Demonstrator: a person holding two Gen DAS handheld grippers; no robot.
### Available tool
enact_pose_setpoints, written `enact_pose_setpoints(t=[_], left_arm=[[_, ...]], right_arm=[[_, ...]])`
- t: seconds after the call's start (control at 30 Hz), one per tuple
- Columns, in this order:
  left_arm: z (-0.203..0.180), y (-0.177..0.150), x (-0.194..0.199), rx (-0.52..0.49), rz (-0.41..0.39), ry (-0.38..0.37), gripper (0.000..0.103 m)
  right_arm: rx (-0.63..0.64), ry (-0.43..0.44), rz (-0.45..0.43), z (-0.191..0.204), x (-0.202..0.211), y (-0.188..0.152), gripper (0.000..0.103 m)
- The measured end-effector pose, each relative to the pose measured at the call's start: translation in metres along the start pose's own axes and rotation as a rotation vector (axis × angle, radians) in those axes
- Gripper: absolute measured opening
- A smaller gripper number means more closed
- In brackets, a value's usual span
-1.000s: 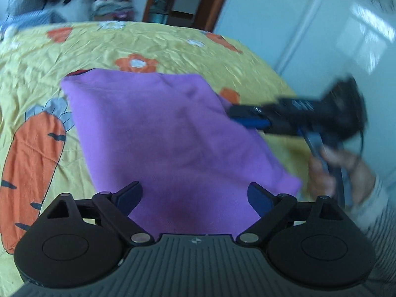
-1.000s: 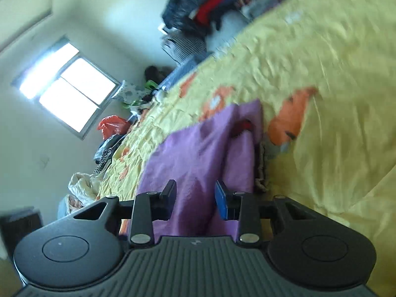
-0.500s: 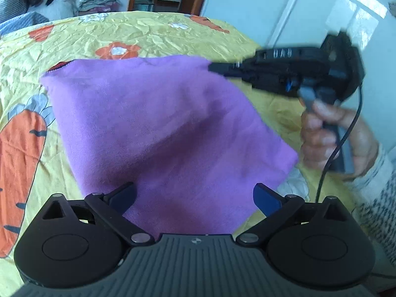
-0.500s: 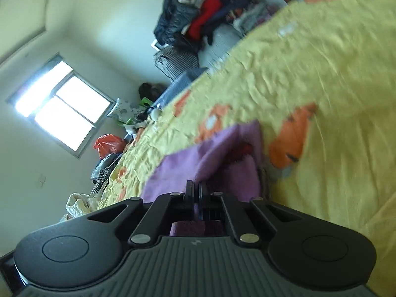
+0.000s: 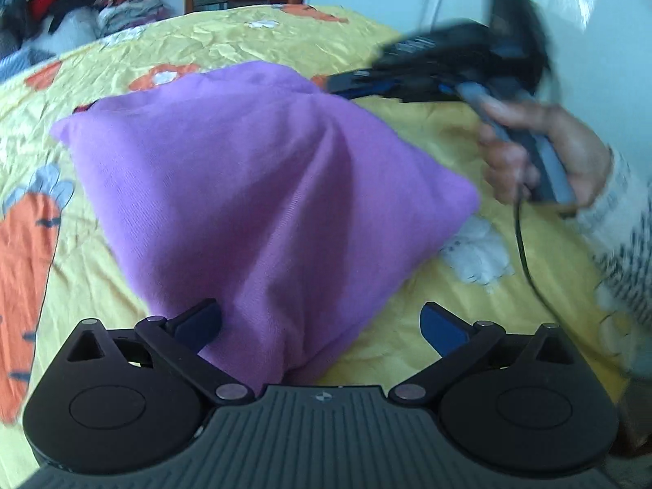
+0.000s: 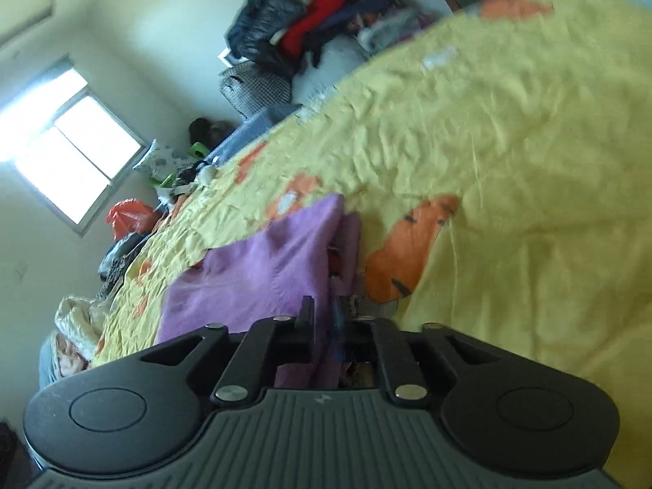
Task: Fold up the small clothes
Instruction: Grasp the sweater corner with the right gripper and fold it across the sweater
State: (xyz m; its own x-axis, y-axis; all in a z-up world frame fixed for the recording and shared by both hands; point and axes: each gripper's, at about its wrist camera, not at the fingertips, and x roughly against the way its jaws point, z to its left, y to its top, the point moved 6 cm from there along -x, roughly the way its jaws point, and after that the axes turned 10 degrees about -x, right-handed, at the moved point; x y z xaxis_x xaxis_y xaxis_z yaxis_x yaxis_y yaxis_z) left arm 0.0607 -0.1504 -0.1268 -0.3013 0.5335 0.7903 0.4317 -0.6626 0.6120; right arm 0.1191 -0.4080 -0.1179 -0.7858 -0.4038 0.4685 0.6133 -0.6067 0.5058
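Your right gripper (image 6: 324, 318) is pinched shut on the far corner of the cloth (image 5: 261, 187), lifting it into a ridge that runs from that corner straight toward your left gripper (image 5: 320, 322). Those left fingers (image 5: 199, 322) stand wide, holding nothing; the cloth's near corner lies between them, toward the left one, on the bedspread (image 5: 428, 134).

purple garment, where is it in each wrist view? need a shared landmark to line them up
Left wrist view: the purple garment fills the centre, running down between the open fingers of the left gripper; its far corner is at the right gripper.
Right wrist view: lower centre-left, its edge clamped in the right gripper.
Shared landmark: the pile of clothes beyond the yellow bedspread.
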Motion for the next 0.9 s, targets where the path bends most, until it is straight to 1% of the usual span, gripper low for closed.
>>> enact_pose_setpoints(t=[0.07,0.1,0.17,0.23,0.27,0.3,0.33,0.37,0.4,0.43,0.47,0.5,0.53,0.57,0.6,0.67,0.77,0.8,0.87,0.9], left_arm=[[0.006,-0.006,0.015,0.057,-0.024,-0.024,0.103],[0.01,-0.01,0.021,0.082,-0.033,-0.03,0.103],[0.02,-0.02,0.031,0.135,-0.042,-0.014,0.103],[0.032,-0.03,0.034,0.186,-0.028,0.013,0.102],[0.039,-0.035,0.035,0.222,-0.026,0.014,0.102],[0.046,-0.039,0.035,0.266,-0.024,0.003,0.101],[0.051,-0.041,0.037,0.307,-0.022,-0.016,0.101],[0.055,-0.044,0.037,0.347,-0.023,-0.031,0.101],[0.058,-0.045,0.039,0.381,-0.026,-0.039,0.101],[0.059,-0.046,0.04,0.403,-0.029,-0.046,0.101],[0.06,-0.046,0.04,0.418,-0.031,-0.053,0.101],[0.063,-0.047,0.039,0.431,-0.029,-0.058,0.101],[0.064,-0.048,0.038,0.441,-0.025,-0.061,0.101],[0.064,-0.048,0.037,0.446,-0.02,-0.061,0.101],[0.065,-0.049,0.037,0.446,-0.013,-0.059,0.101],[0.062,-0.05,0.039,0.44,-0.004,-0.06,0.101],[0.059,-0.047,0.041,0.421,-0.003,-0.055,0.101],[0.059,-0.046,0.042,0.425,-0.009,-0.051,0.101],[0.059,-0.042,0.043,0.438,-0.03,-0.05,0.101],[0.059,-0.04,0.045,0.446,-0.045,-0.041,0.102]], right_arm=[[0.024,0.013,-0.009,0.005,0.026,-0.012,0.012],[0.042,0.018,0.001,0.007,0.035,-0.021,0.012],[0.081,0.001,0.034,0.006,0.049,-0.039,0.012],[0.081,0.005,0.054,0.001,0.059,-0.055,0.015],[0.079,-0.001,0.062,-0.002,0.062,-0.062,0.023],[0.082,-0.004,0.063,-0.004,0.065,-0.068,0.036],[0.087,0.009,0.063,-0.004,0.068,-0.073,0.044],[0.096,0.018,0.061,-0.003,0.071,-0.078,0.06],[0.11,0.016,0.058,-0.003,0.074,-0.082,0.065],[0.122,0.023,0.056,-0.002,0.075,-0.086,0.065],[0.136,0.046,0.063,-0.001,0.075,-0.089,0.064],[0.155,0.051,0.08,0.001,0.072,-0.093,0.057],[0.186,0.021,0.085,0.002,0.068,-0.096,0.043],[0.216,-0.019,0.077,0.002,0.065,-0.097,0.008],[0.225,-0.021,0.064,0.003,0.065,-0.096,0.006],[0.242,-0.021,0.028,0.009,0.071,-0.089,0.005],[0.299,-0.03,0.004,0.021,0.081,-0.077,0.005],[0.316,-0.039,-0.003,0.025,0.084,-0.074,0.003],[0.346,-0.075,-0.013,0.025,0.089,-0.068,0.003],[0.338,-0.085,-0.013,0.02,0.09,-0.064,0.003]])
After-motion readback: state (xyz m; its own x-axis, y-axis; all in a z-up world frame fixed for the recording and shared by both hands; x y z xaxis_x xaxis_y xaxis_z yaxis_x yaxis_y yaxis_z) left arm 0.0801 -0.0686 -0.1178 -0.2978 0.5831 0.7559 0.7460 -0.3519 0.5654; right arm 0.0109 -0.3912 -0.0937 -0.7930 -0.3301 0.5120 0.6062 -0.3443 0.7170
